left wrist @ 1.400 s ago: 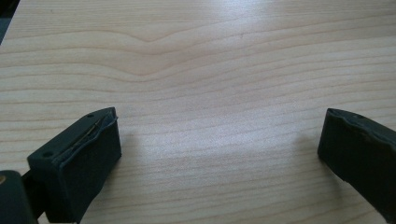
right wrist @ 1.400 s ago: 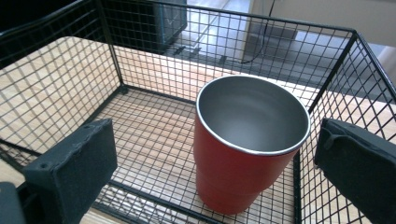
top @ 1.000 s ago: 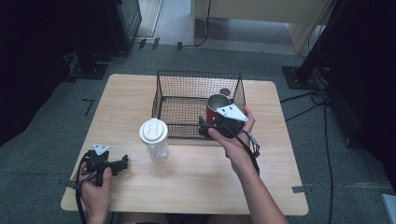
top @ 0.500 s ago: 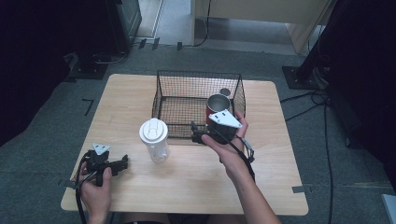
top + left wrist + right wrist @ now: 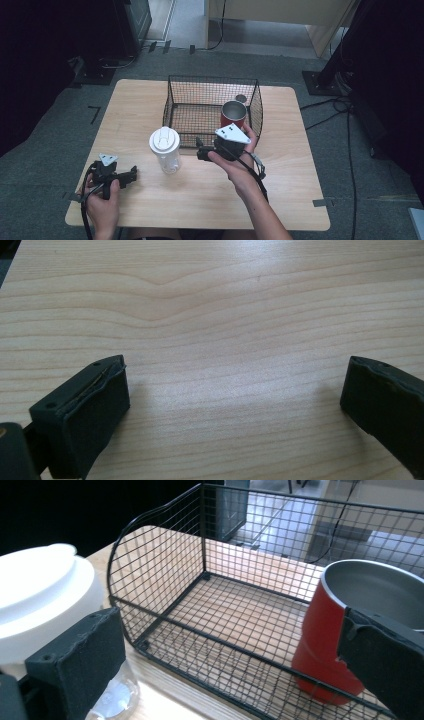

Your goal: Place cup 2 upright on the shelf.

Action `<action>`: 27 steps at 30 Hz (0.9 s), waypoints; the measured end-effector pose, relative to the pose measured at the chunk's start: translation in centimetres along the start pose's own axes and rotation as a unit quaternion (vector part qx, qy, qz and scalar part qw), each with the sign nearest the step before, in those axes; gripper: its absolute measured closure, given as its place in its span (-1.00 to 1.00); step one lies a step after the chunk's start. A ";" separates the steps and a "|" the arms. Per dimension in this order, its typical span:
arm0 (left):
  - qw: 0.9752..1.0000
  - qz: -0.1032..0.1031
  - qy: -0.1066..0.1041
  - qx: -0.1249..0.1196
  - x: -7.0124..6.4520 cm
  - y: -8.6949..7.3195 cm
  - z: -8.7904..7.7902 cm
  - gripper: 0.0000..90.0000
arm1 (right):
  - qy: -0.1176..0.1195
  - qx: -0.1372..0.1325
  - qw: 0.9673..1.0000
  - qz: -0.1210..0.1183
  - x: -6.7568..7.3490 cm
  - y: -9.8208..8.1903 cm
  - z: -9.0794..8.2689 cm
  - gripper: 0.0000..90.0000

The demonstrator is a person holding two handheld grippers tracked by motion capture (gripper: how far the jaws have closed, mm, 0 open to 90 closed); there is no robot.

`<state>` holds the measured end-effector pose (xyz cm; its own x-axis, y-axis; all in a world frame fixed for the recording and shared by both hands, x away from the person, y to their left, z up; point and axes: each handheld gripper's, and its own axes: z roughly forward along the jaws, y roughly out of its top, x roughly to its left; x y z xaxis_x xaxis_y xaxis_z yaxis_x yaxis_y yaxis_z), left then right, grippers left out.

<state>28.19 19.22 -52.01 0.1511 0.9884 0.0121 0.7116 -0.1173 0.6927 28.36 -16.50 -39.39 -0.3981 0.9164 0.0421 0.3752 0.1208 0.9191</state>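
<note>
**Lining up on the lidded jar beside the basket**

High view: the right tool (image 5: 202, 150) hangs just in front of the wire basket (image 5: 172, 102), pointing toward the clear jar with the white lid (image 5: 164, 141), which stands upright on the bench (image 5: 300, 200) near the basket's front left corner. The red cup (image 5: 233, 116) already stands inside the basket, at its front right. The left tool (image 5: 131, 173) rests low over the bench's front left, apart from everything. To do this well, I judge the right tool should drop below the lid and close on the jar's straight wall, keeping clear of the mesh.

Left gripper view: the jaws stand spread wide over bare, pale wood grain, holding nothing.

Right gripper view: the jaws are spread and empty. The jar's lid (image 5: 42, 597) is smooth, rounded white plastic over a clear body, likely slippery. The basket (image 5: 210, 610) is thin black wire grid, rigid. The cup (image 5: 330, 630) has a glossy red outside and a dull metal inside.
</note>
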 end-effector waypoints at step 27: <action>1.000 0.000 0.000 -0.001 0.0 0.0 0.0 -1.00 | 0.062 0.009 0.998 -0.007 4.5 -2.0 0.5 -1.00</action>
<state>28.20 19.22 -52.02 0.1509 0.9885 0.0120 0.7103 -0.1169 0.6941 26.23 -12.47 -41.23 -0.5030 0.8608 0.0780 0.3826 0.1408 0.9131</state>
